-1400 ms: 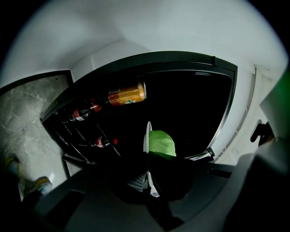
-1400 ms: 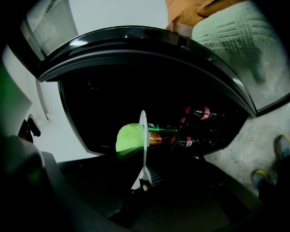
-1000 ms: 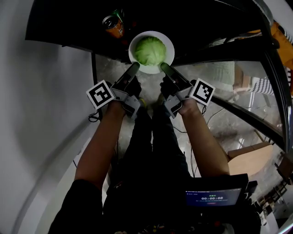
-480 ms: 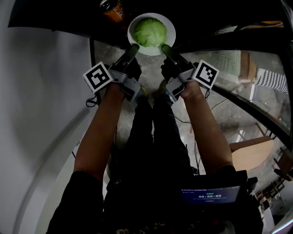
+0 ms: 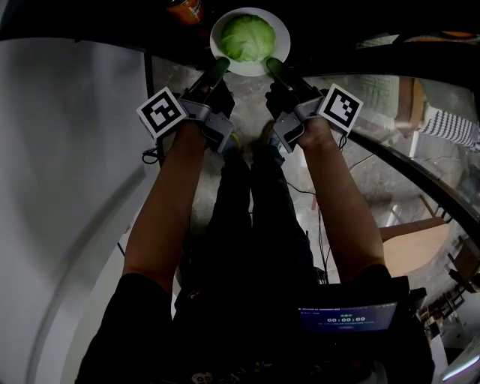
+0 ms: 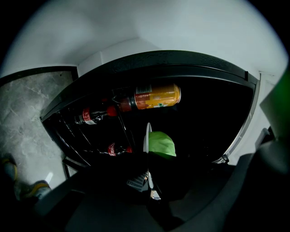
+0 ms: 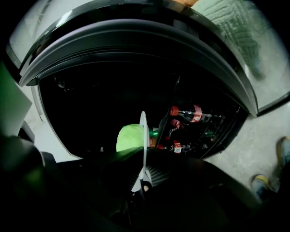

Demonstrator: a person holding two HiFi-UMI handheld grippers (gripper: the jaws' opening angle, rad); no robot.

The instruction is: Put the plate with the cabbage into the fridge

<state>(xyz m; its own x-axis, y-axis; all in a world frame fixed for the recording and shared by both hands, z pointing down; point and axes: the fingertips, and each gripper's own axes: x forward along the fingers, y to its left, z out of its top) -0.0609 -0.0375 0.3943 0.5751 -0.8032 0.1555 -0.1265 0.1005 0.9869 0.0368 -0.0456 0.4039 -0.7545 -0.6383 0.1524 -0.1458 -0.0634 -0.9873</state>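
A white plate carries a pale green cabbage and is held level inside the dark fridge opening. My left gripper is shut on the plate's near left rim. My right gripper is shut on its near right rim. In the left gripper view the plate shows edge-on between the jaws of the left gripper, the cabbage to its right. The right gripper view has the plate edge-on in the right gripper, with the cabbage on its left.
An orange drink can sits left of the plate inside the fridge. Cola bottles lie on the racks, also seen as bottles in the right gripper view. A white wall is at left, the fridge's glass door at right.
Both grippers have carried the plate with the cabbage forward, deeper into the fridge opening. It now sits beside the orange can rather than in front of it.
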